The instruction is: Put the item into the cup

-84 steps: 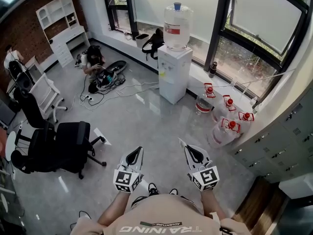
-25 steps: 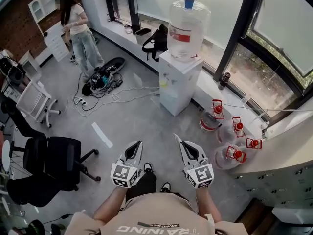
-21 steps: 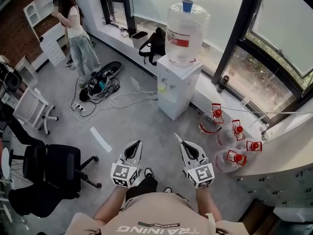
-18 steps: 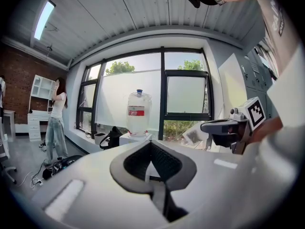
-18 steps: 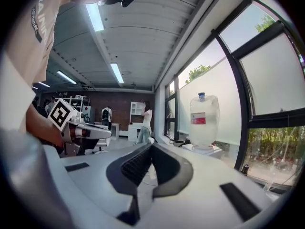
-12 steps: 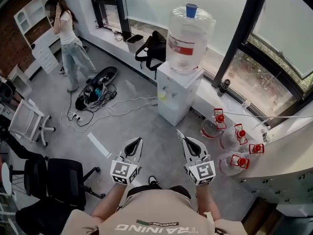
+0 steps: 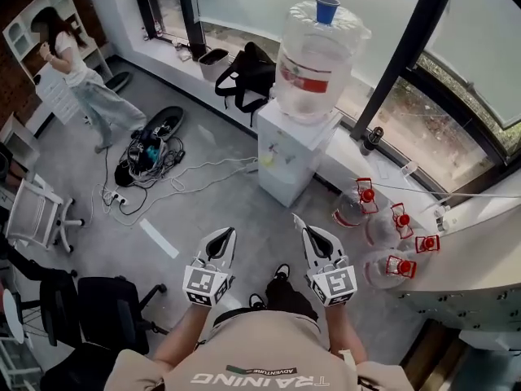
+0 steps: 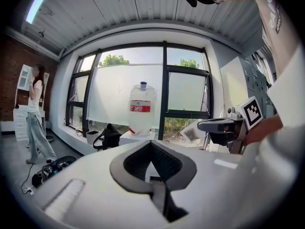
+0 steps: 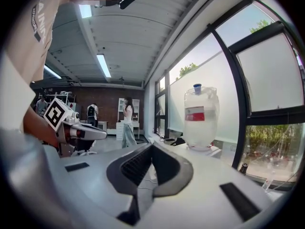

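Left hand-held gripper [image 7: 228,235] and right hand-held gripper [image 7: 301,225], jaws together; blue cup [image 7: 327,8] well ahead atop water bottle [image 7: 313,63]

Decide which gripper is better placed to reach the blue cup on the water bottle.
Right, marginally: the right gripper lines up with the blue cup; the left gripper sits farther aside. Both are shut, empty.

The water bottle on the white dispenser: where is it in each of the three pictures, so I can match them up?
Head view: water bottle at top, right of centre, on the dispenser.
Left gripper view: bottle in the centre, against the window.
Right gripper view: bottle right of centre.
Shared landmark: the standing person, left of the bottle in every view.
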### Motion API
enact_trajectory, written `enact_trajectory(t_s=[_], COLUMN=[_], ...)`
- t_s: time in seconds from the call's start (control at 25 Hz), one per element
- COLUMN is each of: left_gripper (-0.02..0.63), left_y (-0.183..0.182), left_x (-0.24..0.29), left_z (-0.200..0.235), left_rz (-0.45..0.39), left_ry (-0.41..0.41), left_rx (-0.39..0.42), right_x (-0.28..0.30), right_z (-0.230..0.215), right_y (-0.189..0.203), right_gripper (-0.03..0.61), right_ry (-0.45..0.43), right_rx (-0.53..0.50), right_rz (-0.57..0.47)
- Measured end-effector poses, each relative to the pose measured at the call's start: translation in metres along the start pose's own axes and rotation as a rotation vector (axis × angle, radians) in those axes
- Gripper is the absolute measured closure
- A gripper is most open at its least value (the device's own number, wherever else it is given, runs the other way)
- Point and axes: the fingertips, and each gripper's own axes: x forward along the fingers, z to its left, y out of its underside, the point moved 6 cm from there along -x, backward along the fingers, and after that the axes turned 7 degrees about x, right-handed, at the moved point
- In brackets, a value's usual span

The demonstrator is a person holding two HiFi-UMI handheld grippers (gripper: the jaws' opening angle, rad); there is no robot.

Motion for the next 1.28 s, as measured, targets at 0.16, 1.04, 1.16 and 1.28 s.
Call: enact_trajectory(t_s=[0.16,1.04,1.16,1.28], left_gripper=[0.606,0.606,0.606,0.606], left_y=[0.002,-0.037,-0.034,-0.032], left_x=[0.023,0.192,0.196,0.202], left_z=[0.014,0.09,0.101,0.116], left_rz=[0.009,0.015,0.027,0.025], left_ry=[-0.008,-0.113,-0.119,-0.112], left_rx=[-0.02,-0.063,-0.067,-0.075], right_x=[0.029,0.2,0.212,0.225], right_z=[-0.02,-0.143,-0.142,-0.141], right_y=[0.002,-0.019,-0.02,-0.02], right_gripper=[0.566,0.566,0.566,0.566], right_ry=[-0.016,-0.206,-0.211,-0.206], right_rx=[0.003,-0.01,-0.003,-0.005], right_rz=[0.006,0.048,0.051,0.061])
